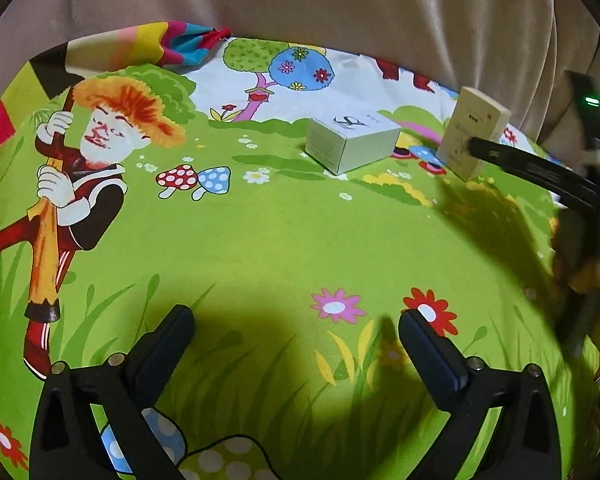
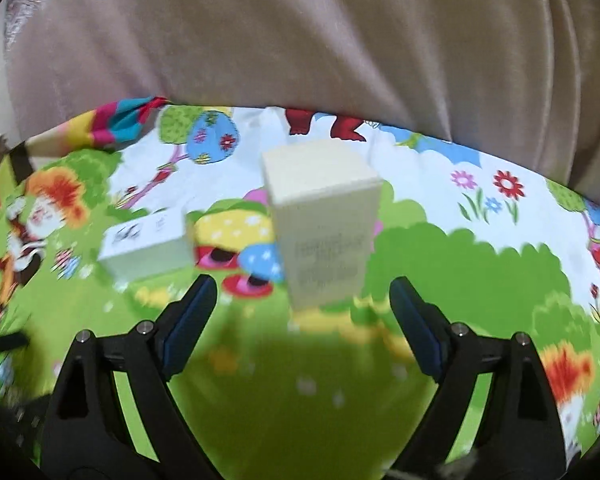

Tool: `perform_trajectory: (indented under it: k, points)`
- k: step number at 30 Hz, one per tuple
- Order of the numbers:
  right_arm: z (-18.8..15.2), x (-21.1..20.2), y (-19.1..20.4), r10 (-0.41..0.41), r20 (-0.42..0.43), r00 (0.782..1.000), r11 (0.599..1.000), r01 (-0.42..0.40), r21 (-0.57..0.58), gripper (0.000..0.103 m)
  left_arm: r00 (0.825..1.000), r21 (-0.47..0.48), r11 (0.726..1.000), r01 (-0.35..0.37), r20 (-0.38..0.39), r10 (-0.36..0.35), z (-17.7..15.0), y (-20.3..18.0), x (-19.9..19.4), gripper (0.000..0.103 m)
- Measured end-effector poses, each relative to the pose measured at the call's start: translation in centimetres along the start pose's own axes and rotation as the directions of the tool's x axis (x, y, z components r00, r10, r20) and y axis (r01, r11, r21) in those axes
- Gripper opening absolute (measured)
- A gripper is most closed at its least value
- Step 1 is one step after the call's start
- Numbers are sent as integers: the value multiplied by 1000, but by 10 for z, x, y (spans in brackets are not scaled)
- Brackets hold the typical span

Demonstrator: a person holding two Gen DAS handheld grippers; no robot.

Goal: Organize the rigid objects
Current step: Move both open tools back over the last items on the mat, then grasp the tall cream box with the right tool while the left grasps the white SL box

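Centre of the right wrist view: tall cream box (image 2: 322,228) standing upright on the cartoon cloth (image 2: 480,248), ahead of the right gripper (image 2: 303,304), whose jaws are spread wide and hold nothing; frame blurred. Left of it, low white box (image 2: 148,246), apart from the tall one. In the left wrist view both boxes sit upper right, tall cream box (image 1: 474,132) with a dark finger across its front, contact unclear. Left gripper (image 1: 296,332) wide open, empty, over bare green cloth at bottom. Beige curtain (image 1: 300,0) behind. Likely step: grasping the tall box. Advice: centre the jaws on its narrow sides, grip low-to-mid to avoid tipping, close squarely.
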State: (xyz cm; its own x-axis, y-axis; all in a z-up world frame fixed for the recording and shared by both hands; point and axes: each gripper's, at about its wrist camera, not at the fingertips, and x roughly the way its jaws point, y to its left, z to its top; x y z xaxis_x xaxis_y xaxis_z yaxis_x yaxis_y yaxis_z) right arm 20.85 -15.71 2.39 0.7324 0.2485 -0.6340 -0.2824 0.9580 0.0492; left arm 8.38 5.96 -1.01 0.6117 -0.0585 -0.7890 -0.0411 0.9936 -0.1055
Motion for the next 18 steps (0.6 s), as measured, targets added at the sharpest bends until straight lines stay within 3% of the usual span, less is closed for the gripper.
perform_trajectory:
  k: [4,6,9,12,13,15,18]
  points:
    - [13,23,0,-11,-38,999,1000,11,-3,90,1000,-13,1000,11,6,-11,0,2,-2,103]
    - [12,18,-1,-14,-17,1000,1000,13,-23,53,1000,-18,1000,13,7,-13,0,2,-2,103]
    - [13,0,-2,-10,-54,998,999,7,-45,55,1000,-21,1000,16,9,-16,0,2,-3,103]
    - [13,-26,1,49,-244,969,987,-84,-134,56,1000,-24,1000,17,10,-16,0,3,-3,103]
    - [13,-35,0,69,-264,962,983,-110,-145,56,1000,-25,1000,16,10,-16,0,2,-2,103]
    - [16,-44,-3,80,-277,957,980,-126,-153,56,1000,-26,1000,13,10,-13,1,2,-2,103]
    - [24,-34,-3,24,-224,974,981,-66,-180,68,1000,-20,1000,1,5,-1,1,0,-2,103]
